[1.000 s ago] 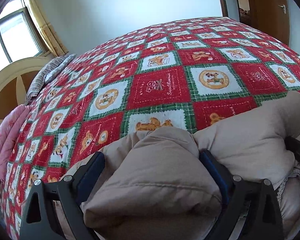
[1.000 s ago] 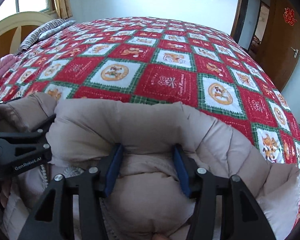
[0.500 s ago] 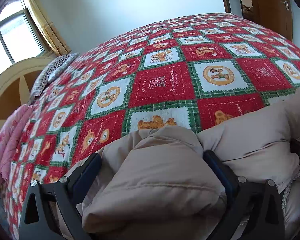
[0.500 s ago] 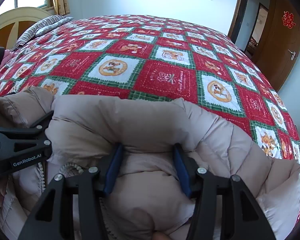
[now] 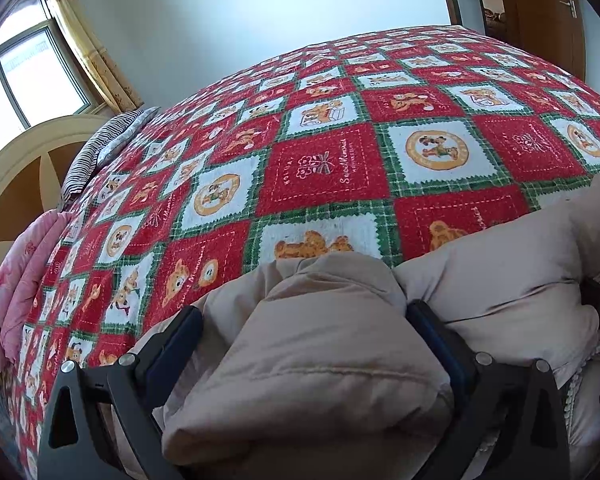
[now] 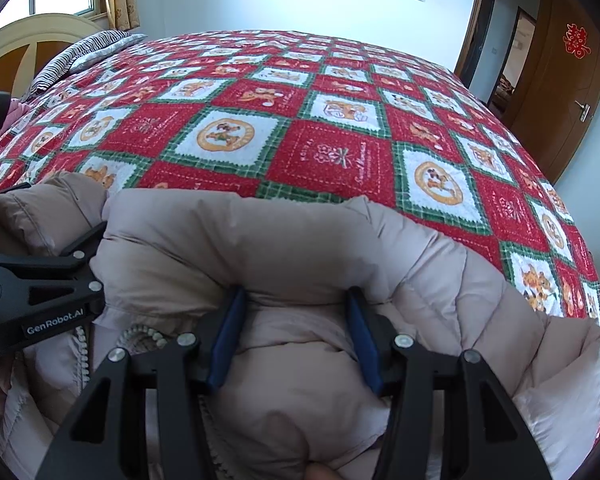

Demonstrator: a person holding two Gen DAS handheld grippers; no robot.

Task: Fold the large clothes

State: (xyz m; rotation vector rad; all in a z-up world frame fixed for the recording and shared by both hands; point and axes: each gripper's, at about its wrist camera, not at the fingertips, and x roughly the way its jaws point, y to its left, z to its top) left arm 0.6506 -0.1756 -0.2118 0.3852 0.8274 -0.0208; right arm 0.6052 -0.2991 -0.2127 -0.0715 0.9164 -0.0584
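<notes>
A beige puffer jacket (image 5: 500, 280) lies bunched at the near edge of the bed; it also fills the lower part of the right wrist view (image 6: 260, 240). My left gripper (image 5: 304, 320) is shut on a thick fold of the jacket, which bulges between its blue-padded fingers (image 5: 180, 332). My right gripper (image 6: 294, 304) is shut on another fold of the jacket, with blue pads (image 6: 228, 332) pressed into the padding. The left gripper's black body (image 6: 36, 292) shows at the left of the right wrist view, close beside the right one.
The bed carries a red, white and green patchwork blanket (image 5: 340, 168) stretching far ahead. A striped pillow (image 5: 100, 148) and wooden headboard (image 5: 16, 172) are at the left, with a pink quilt (image 5: 16, 280) beside. A brown door (image 6: 560, 92) stands at the right.
Both grippers have moved slightly forward and down over the bed with the jacket still in them. The grips have not changed.
</notes>
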